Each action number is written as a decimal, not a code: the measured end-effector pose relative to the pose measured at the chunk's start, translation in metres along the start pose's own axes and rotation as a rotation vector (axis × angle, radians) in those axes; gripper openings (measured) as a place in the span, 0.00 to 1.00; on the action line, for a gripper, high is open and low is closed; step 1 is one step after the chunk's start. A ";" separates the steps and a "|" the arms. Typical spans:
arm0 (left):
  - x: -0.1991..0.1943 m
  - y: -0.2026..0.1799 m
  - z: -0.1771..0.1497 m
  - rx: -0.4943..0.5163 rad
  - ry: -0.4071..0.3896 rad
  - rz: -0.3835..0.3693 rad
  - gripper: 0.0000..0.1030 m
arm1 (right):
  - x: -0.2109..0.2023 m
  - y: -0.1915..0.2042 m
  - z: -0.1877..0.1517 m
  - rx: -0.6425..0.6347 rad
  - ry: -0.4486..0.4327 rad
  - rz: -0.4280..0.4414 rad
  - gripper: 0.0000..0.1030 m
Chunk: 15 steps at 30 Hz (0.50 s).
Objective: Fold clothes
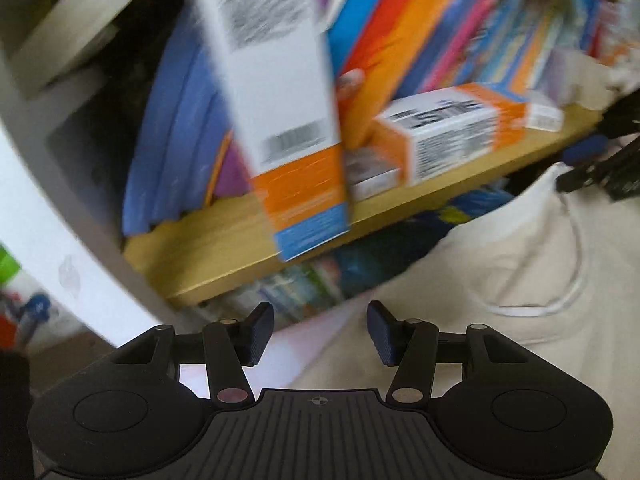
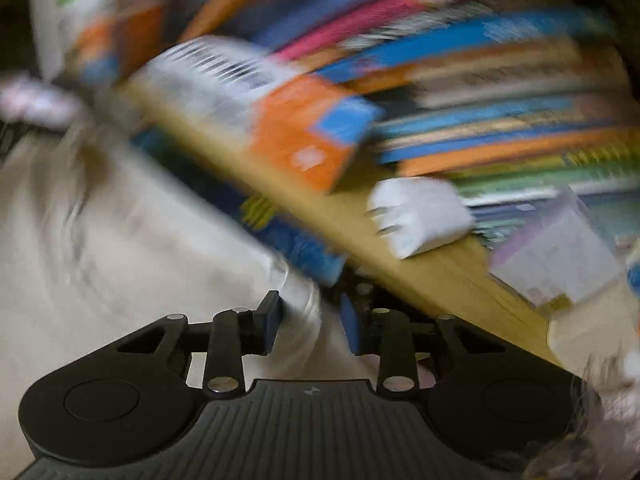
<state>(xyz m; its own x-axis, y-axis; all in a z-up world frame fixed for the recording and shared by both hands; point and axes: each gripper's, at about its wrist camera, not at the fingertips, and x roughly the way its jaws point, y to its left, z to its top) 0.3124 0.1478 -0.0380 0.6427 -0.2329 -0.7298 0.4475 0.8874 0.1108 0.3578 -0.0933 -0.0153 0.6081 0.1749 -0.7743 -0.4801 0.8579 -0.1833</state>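
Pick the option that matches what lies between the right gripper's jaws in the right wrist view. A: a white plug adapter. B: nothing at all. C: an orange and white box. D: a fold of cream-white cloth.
D: in the right wrist view a bunched edge of the cream-white cloth sits in the gap of the right gripper, whose jaws stand apart around it; the frame is too blurred to tell whether they grip it.
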 end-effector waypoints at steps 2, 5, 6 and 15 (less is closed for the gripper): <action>0.000 0.008 -0.005 -0.024 0.001 -0.018 0.51 | -0.008 -0.017 0.000 0.089 -0.039 0.088 0.35; -0.012 0.021 -0.013 -0.039 -0.020 -0.114 0.51 | -0.011 -0.031 -0.010 0.091 -0.007 0.106 0.36; -0.011 0.022 -0.014 -0.046 -0.016 -0.117 0.51 | -0.011 -0.035 -0.013 0.087 0.007 0.107 0.35; 0.019 0.012 -0.002 -0.086 -0.003 -0.107 0.29 | -0.008 -0.059 -0.035 0.102 0.086 0.119 0.16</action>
<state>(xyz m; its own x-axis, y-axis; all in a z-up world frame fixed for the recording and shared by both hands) 0.3291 0.1550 -0.0520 0.5961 -0.3287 -0.7326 0.4584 0.8884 -0.0256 0.3591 -0.1617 -0.0193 0.4921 0.2400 -0.8368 -0.4761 0.8790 -0.0278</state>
